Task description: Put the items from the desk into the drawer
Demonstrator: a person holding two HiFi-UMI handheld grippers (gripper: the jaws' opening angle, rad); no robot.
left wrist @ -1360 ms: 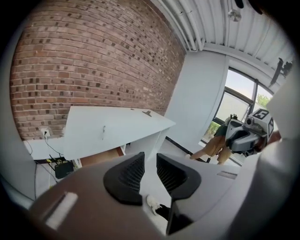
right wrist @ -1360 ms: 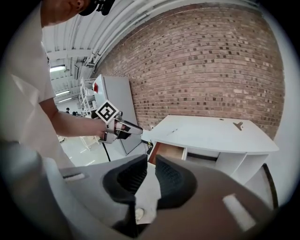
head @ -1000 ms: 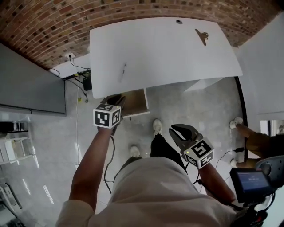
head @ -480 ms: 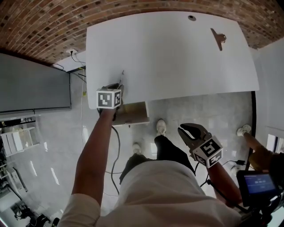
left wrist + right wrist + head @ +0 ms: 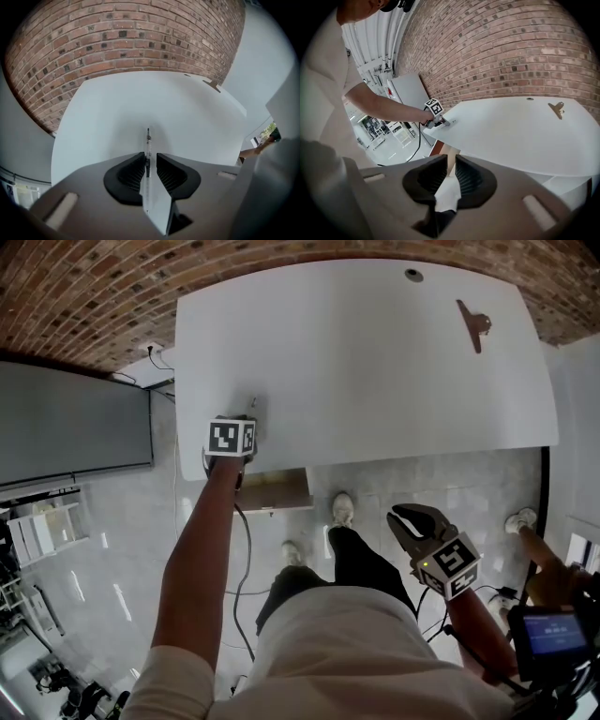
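Brick wall [image 5: 94, 296] backs a white desk [image 5: 375, 371], with an open drawer [image 5: 272, 491] under its near left edge. Left gripper [image 5: 150, 161] rests low on the desk, jaws slightly apart astride a pen [image 5: 148, 140]. Right gripper [image 5: 451, 164] hangs below the desk, narrowly parted, empty. A binder clip [image 5: 475, 324] lies far right.
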